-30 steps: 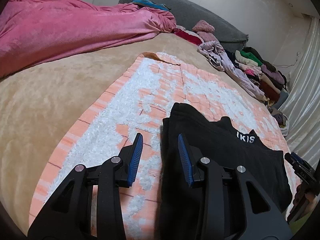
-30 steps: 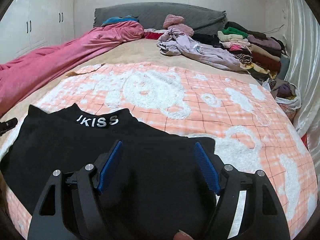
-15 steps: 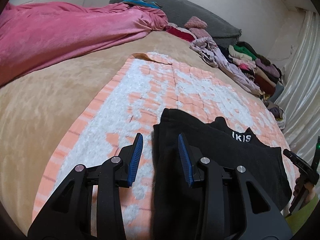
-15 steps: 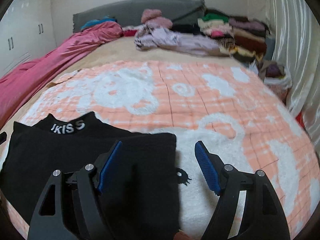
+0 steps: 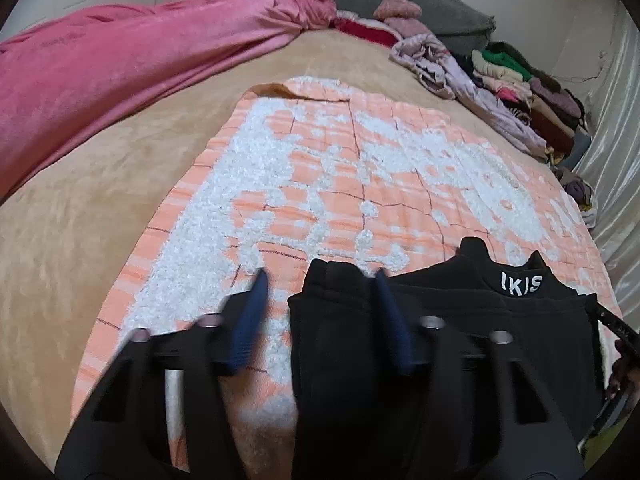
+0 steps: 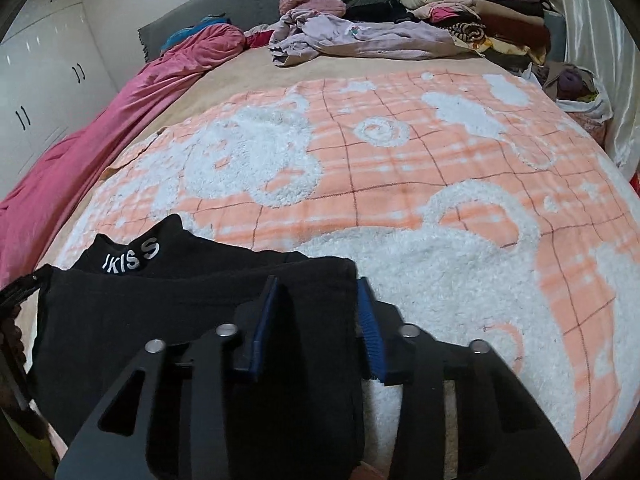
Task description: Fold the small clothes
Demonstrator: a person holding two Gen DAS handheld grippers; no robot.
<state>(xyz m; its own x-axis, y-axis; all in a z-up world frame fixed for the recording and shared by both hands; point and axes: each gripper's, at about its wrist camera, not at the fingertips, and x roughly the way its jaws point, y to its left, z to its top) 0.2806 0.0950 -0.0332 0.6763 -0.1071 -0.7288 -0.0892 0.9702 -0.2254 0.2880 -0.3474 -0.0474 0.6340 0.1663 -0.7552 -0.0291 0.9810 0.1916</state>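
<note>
A small black garment [image 5: 460, 320] with white letters on its collar lies on an orange and white fleece blanket [image 5: 360, 168]. My left gripper [image 5: 320, 312] is open, its jaws straddling the garment's left corner. In the right wrist view the garment [image 6: 168, 300] lies at lower left. My right gripper [image 6: 316, 320] is open, narrower than before, with the garment's right edge between its fingers. I cannot tell whether the pads touch the cloth.
A pink velvet cover [image 5: 120, 60] lies along the left of the bed. A lilac garment [image 6: 360, 36] and a stack of folded clothes [image 6: 480, 12] sit at the far right by the grey headboard [image 6: 240, 12]. A curtain [image 6: 592, 40] hangs at right.
Both grippers have drawn back toward the near edge of the garment. The right gripper has narrowed around the garment's right edge. The left gripper has opened wider.
</note>
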